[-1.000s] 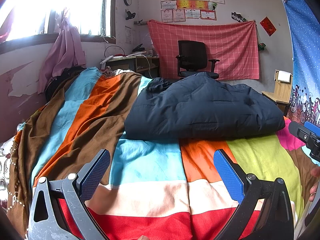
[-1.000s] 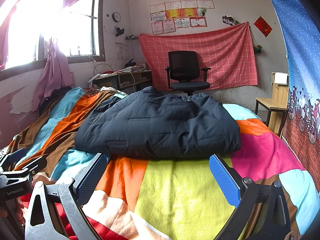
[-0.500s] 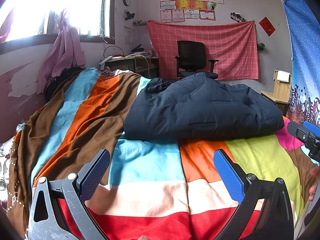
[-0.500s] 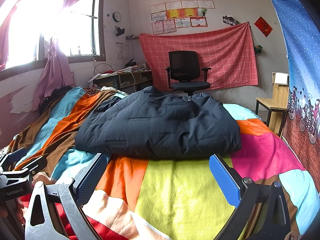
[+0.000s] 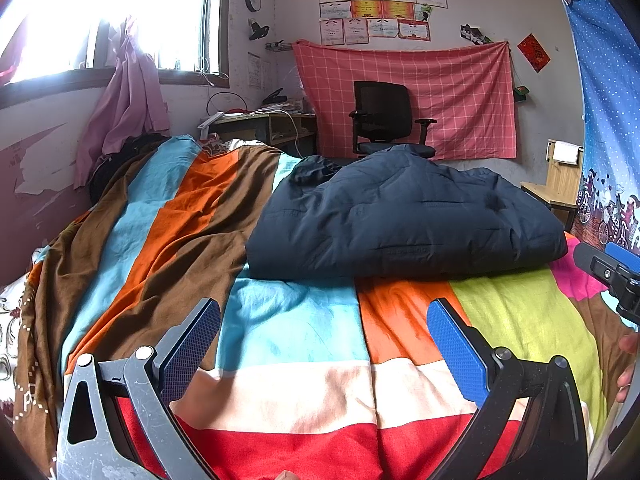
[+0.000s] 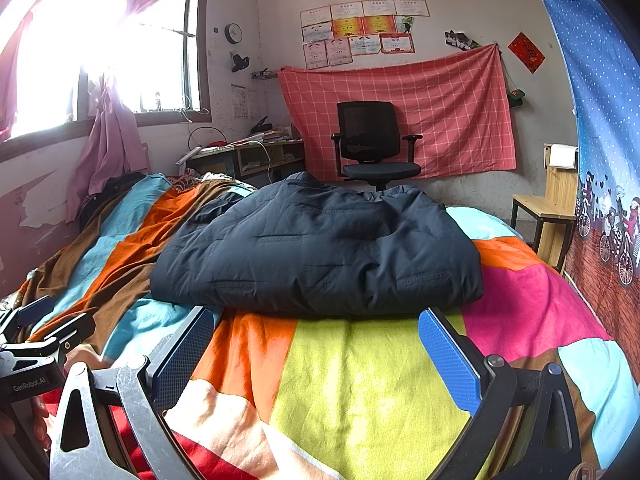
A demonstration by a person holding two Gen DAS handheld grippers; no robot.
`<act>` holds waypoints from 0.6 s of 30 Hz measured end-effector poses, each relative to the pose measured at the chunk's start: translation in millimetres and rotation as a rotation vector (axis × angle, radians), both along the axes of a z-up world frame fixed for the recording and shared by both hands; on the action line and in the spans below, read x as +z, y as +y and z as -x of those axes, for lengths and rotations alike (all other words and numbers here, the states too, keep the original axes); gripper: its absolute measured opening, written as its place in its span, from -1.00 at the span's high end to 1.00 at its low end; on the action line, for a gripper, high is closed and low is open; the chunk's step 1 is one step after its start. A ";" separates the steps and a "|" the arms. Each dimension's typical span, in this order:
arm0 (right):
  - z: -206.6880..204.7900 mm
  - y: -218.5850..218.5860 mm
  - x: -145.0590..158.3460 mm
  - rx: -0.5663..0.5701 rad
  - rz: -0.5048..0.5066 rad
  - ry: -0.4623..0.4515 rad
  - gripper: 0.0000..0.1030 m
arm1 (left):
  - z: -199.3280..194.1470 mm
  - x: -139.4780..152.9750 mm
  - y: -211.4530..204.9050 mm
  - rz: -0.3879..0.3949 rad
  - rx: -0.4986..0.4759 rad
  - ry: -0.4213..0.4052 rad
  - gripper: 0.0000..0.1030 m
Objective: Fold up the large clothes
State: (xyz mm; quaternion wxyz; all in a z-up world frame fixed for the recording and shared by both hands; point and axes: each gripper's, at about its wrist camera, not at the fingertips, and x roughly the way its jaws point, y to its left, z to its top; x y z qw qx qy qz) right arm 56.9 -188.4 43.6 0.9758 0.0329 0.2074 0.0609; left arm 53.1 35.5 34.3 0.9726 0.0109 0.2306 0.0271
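Step in hand (judged): jacket looks already folded into a thick bundle, so either final tidy or done. If another fold is wanted, take the near edge w/ both grippers at once, one per corner, lift low, lay over evenly. Padded fabric is bulky & springy, so bite deep into the hem or it will likely slip out; press flat after.

L gripper point(image 5: 324, 334): released, blue pads wide apart, nothing between, hanging over the striped bedspread point(image 5: 304, 340). R gripper point(image 6: 316, 338): same, spread, empty.

Dark navy jacket point(image 5: 400, 220) lies mid-bed on the bedspread, ahead of both grippers, not touched. L view: near hem apart from the fingertips, bundle sits ahead & somewhat right. R view: jacket point(image 6: 320, 252) centred, hem just beyond the pad tips; contact not evident.

R gripper's body shows at far right edge of L view.
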 end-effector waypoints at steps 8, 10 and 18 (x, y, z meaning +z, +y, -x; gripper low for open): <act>0.1 -0.3 -0.1 0.000 0.000 0.000 -1.00 | -1.3 0.8 -1.5 -0.001 0.000 -0.002 -0.97; 0.1 -0.2 -0.1 0.000 0.000 -0.001 -1.00 | -0.7 0.9 -1.2 0.000 0.000 -0.003 -0.97; 0.1 -0.4 -0.2 -0.001 0.000 0.000 -1.00 | -1.4 7.0 -10.4 -0.009 -0.027 -0.011 -0.97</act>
